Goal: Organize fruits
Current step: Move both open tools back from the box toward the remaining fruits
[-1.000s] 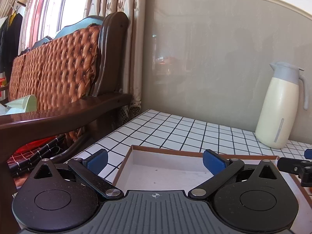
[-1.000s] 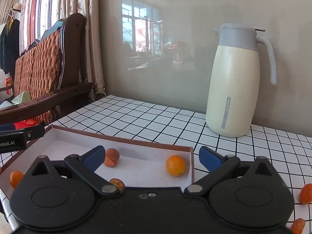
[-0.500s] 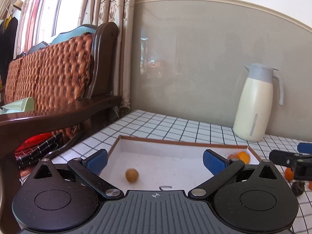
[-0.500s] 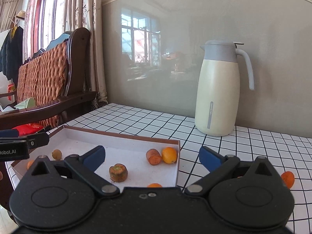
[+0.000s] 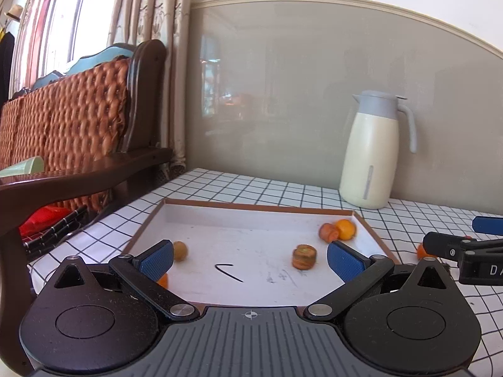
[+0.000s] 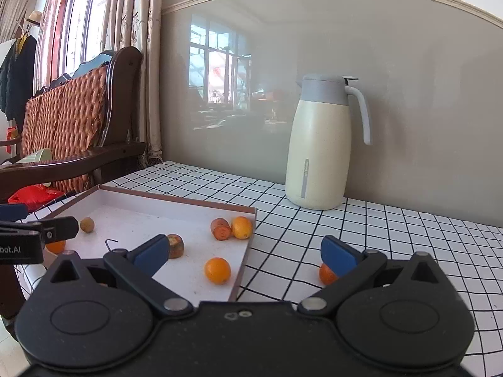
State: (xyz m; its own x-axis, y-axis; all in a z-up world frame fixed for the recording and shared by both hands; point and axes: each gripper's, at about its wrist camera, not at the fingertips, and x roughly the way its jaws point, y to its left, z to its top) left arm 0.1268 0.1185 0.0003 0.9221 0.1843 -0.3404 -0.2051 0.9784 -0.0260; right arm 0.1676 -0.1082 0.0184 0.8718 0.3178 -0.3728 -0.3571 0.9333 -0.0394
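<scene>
A white tray with a brown rim [image 5: 257, 209] [image 6: 176, 202] lies on the checked table. In it are an orange [image 6: 217, 270], a second orange [image 6: 242, 227] [image 5: 345, 229] beside a carrot piece [image 6: 220, 228] [image 5: 328, 232], a carrot stub [image 6: 174, 245] [image 5: 304, 256], a small brown fruit [image 6: 87, 225] [image 5: 180, 250] and an orange at the near left [image 6: 56, 246] [image 5: 163, 281]. Another orange [image 6: 327, 274] [image 5: 422, 250] lies on the table right of the tray. My left gripper [image 5: 250, 259] is open and empty above the tray's near edge. My right gripper [image 6: 243, 253] is open and empty over the tray's right rim.
A cream thermos jug with a grey lid [image 5: 374, 150] [image 6: 323, 143] stands at the back against the wall. A wooden sofa with orange quilted cushions [image 5: 72, 132] [image 6: 63, 125] borders the table on the left. A dark hook-shaped mark [image 5: 228, 270] lies on the tray floor.
Both grippers have pulled back and up from the tray, so more of the tray, its fruit and the table shows. Both stay open and empty.
</scene>
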